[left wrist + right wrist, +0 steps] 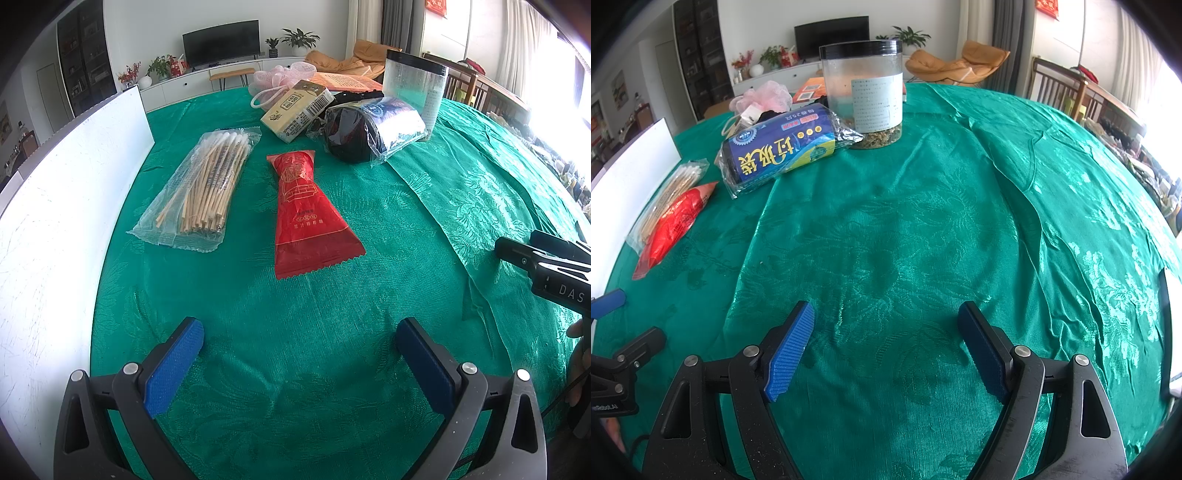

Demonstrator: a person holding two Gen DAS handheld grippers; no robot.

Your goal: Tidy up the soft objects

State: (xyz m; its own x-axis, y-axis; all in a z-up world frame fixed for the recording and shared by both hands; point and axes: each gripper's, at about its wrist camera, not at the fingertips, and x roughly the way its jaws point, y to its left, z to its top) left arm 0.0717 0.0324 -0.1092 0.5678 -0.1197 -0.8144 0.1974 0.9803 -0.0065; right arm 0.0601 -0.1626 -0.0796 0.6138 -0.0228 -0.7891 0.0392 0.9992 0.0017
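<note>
A red snack packet point(308, 214) lies on the green tablecloth ahead of my open left gripper point(299, 336), with a clear bag of cotton swabs point(207, 184) to its left. Further back sit a tissue pack point(295, 110), a roll of black bin bags in a wrapper point(369, 129) and a pink bath pouf point(284, 75). In the right wrist view my right gripper point(886, 317) is open over bare cloth; the bin bag roll point(779, 151), the red packet point(672, 225) and the swab bag point(665, 195) lie far left. Nothing is held.
A white board point(66, 206) runs along the table's left side. A clear jar with a black lid point(864, 92) stands at the back. An orange book point(343, 81) lies behind the pile. The right gripper's body point(546, 266) shows at the right edge.
</note>
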